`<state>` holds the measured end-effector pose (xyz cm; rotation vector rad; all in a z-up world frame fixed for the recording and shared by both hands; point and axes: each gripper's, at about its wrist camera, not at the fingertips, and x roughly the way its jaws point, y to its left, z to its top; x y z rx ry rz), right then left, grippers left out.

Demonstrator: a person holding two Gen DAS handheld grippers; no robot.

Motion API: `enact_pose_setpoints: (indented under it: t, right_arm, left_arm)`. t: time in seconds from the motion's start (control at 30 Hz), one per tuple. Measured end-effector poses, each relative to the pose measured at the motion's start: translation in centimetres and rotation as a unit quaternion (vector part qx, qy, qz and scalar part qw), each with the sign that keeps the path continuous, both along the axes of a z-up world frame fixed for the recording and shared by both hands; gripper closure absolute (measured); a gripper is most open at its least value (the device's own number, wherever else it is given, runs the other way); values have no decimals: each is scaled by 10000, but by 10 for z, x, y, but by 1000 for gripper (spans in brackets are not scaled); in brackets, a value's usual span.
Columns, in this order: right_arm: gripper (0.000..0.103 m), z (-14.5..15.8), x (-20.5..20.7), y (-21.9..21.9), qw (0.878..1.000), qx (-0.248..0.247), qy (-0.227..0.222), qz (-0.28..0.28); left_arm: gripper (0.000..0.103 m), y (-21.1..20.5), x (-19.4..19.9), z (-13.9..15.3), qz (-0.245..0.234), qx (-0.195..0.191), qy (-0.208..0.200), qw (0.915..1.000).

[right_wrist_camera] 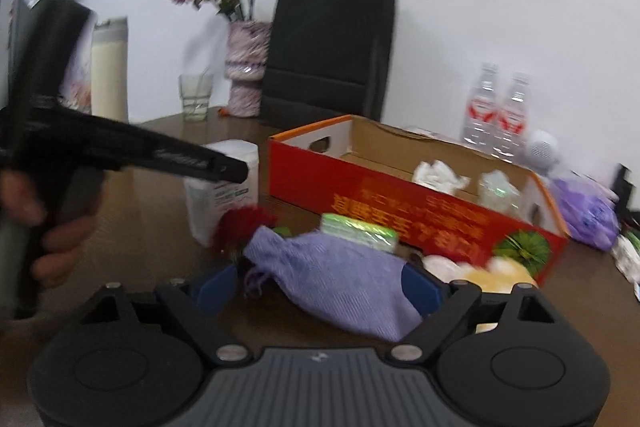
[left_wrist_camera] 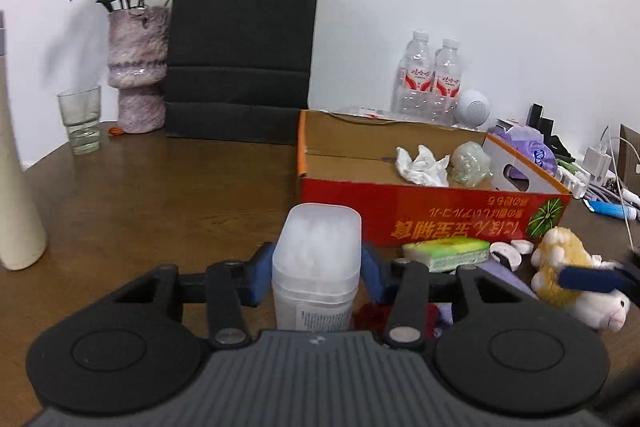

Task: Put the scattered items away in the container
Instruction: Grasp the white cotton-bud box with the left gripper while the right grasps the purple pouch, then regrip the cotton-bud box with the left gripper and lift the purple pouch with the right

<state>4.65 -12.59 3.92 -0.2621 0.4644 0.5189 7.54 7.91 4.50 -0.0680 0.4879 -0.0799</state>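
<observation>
Translucent plastic, the cotton-swab tub (left_wrist_camera: 316,267) sits low centre, pinched in my left gripper (left_wrist_camera: 316,277). My right gripper (right_wrist_camera: 320,289) straddles the lilac pouch (right_wrist_camera: 340,279), spread, not pressing. The red box (left_wrist_camera: 432,215) holds only tissue (left_wrist_camera: 422,165) and a wrapped lump (left_wrist_camera: 470,163); sponge (left_wrist_camera: 446,255) and plush (left_wrist_camera: 568,267) remain outside.

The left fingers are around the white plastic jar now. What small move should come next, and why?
Probably lift the white plastic jar a little and carry it toward the red cardboard box. The left gripper has its blue fingers pressed on both sides of the jar, which stands upright just in front of the open box, where crumpled tissue already lies.
</observation>
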Motion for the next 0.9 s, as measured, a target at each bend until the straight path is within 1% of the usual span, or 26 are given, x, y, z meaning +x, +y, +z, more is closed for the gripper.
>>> enact_pose_setpoints:
  t: [0.07, 0.1, 0.13, 0.17, 0.2, 0.23, 0.27, 0.3, 0.33, 0.4, 0.43, 0.5, 0.53, 0.6, 0.63, 0.67, 0.7, 0.73, 0.77, 0.83, 0.9]
  right_arm:
    - [16, -7, 15, 14, 9992, -401, 28, 64]
    - [18, -12, 22, 19, 9984, -551, 57, 72]
    - [25, -16, 30, 22, 9979, -626, 125, 79]
    - [37, -20, 36, 24, 9975, -655, 255, 80]
    - [42, -23, 39, 24, 9971, -685, 325, 30]
    - [55, -24, 37, 24, 9970, -734, 249, -24]
    - [70, -24, 33, 24, 9966, -782, 272, -30]
    - [75, -23, 27, 23, 9965, -767, 338, -33]
    - [77, -20, 19, 20, 9967, -699, 411, -15]
    - [78, -15, -6, 15, 9967, -589, 517, 190]
    - [78, -14, -21, 13, 9964, -598, 530, 294]
    - [77, -15, -55, 5, 9952, -716, 525, 408]
    - [77, -15, -69, 0, 9951, -770, 511, 355]
    - [76, -13, -91, -15, 9953, -744, 614, 74]
    - [74, -11, -98, -24, 9953, -665, 694, -97]
    - [70, -10, -105, -34, 9951, -557, 775, -245]
    - [69, -8, -112, -45, 9951, -451, 819, -333]
    - [64, -5, -116, -54, 9953, -347, 816, -381]
    - [56, -2, -121, -64, 9957, -249, 781, -424]
    - [49, 3, -123, -81, 9956, -141, 724, -583]
    - [49, 4, -122, -94, 9944, -93, 706, -775]
  left_arm:
    - [57, 9, -10, 2, 151, -72, 19, 9999]
    - [57, 14, -14, 3, 236, -123, 39, 9996]
    - [57, 18, -19, 4, 311, -160, 64, 9994]
    - [57, 22, -25, 5, 394, -188, 77, 9990]
    - [57, 27, -33, 6, 490, -211, 88, 9985]
    - [57, 30, -40, 8, 571, -231, 99, 9981]
    - [57, 31, -50, 10, 616, -262, 98, 9977]
    - [57, 32, -61, 13, 609, -302, 84, 9977]
    - [57, 30, -72, 14, 563, -333, 59, 9978]
    - [57, 19, -97, 14, 439, -318, -28, 9985]
    - [57, 11, -108, 12, 387, -286, -61, 9988]
    - [57, -3, -125, 5, 170, -323, 16, 9993]
    - [57, -10, -133, 3, -10, -347, 15, 9994]
    - [57, -23, -146, 3, -438, -350, 29, 9984]
    - [57, -27, -149, 4, -694, -435, 89, 9966]
    - [57, -29, -149, 5, -921, -567, 169, 9940]
    - [57, -31, -149, 6, -1130, -729, 265, 9906]
    - [57, -32, -148, 6, -1294, -893, 365, 9869]
    - [57, -33, -146, 6, -1422, -1036, 456, 9834]
    - [57, -32, -143, 4, -1637, -1337, 633, 9754]
    - [57, -25, -137, 0, -1713, -1583, 736, 9696]
